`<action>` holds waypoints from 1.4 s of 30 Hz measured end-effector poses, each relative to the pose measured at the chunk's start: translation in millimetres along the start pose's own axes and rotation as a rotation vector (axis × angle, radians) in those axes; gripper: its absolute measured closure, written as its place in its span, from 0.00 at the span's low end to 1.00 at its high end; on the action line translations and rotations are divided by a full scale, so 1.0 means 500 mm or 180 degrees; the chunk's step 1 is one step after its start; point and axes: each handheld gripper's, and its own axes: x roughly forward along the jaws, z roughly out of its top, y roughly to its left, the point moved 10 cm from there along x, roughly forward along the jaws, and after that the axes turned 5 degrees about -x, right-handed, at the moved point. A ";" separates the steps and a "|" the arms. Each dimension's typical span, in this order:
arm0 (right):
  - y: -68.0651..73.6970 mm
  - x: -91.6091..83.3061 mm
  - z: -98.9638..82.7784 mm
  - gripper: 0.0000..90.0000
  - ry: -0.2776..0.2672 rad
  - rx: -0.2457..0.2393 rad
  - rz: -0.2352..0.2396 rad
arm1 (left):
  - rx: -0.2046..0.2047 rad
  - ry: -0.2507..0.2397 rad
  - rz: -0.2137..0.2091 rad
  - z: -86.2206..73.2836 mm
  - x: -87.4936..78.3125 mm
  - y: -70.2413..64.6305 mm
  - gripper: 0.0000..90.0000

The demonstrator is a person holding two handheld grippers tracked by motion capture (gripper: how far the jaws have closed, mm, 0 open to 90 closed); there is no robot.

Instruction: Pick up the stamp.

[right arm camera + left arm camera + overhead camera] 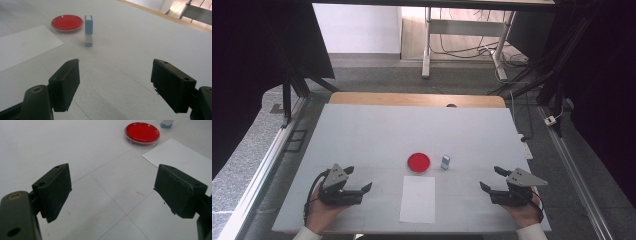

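Observation:
A round red dish (418, 162) (142, 133) (67, 23) lies near the middle of the white table (377, 135). Just right of it stands a small blue and white block (445, 162) (88, 30), upright; its base shows at the top edge of the left gripper view (166, 124). A white sheet of paper (418, 199) (182, 160) (22, 47) lies in front of the dish. My left gripper (358, 179) (112, 192) rests at the front left, open and empty. My right gripper (490, 178) (115, 82) rests at the front right, open and empty.
A wooden strip (417, 99) runs along the table's far edge. Beyond it stand metal table legs (427, 40) with cables on the floor. Black frame posts (287, 95) stand to the left and right of the table.

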 end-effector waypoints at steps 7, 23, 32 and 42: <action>-0.003 0.006 -0.006 0.28 -0.0027 0.0144 0.0045 | -0.0057 0.0016 -0.0001 0.004 0.008 0.005 0.16; 0.008 0.013 -0.002 0.29 0.0033 0.0119 0.0077 | 0.0098 -0.0011 -0.0011 -0.003 0.000 -0.003 0.16; 0.013 0.019 -0.005 0.29 0.0080 0.0115 0.0061 | 0.0104 -0.0008 0.0007 0.003 0.009 0.001 0.17; 0.017 0.034 0.016 0.25 -0.0004 0.0078 0.0042 | 0.0127 -0.0006 0.0050 0.001 0.008 0.005 0.17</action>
